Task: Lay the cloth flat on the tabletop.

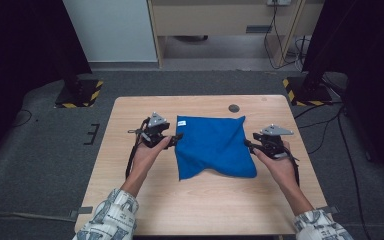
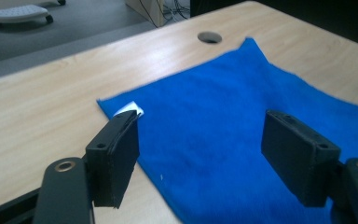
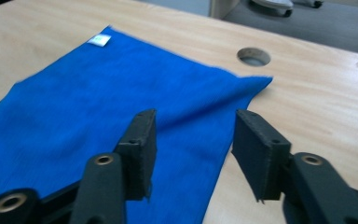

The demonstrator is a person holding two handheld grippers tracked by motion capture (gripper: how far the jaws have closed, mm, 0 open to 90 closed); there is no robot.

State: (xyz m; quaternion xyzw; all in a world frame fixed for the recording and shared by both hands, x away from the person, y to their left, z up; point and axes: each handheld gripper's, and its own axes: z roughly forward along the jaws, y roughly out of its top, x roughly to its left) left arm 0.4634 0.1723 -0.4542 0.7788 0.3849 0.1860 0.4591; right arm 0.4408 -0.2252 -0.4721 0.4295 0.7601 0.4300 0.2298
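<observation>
Both tongs (left [image 1: 176,138], right [image 1: 248,145]) gape beside blue cloth [image 1: 212,145].

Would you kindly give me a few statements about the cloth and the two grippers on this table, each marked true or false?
1. The blue cloth lies flat on the wooden table. True.
2. The left hand-held gripper is clamped on a cloth corner. False: its jaws stand open over the cloth's edge with nothing pinched.
3. A small white tag sits at one corner of the cloth. True.
4. The right hand-held gripper holds the cloth lifted off the table. False: its jaws are open and the cloth rests on the table.
5. A round hole in the tabletop lies beyond the cloth. True.
</observation>
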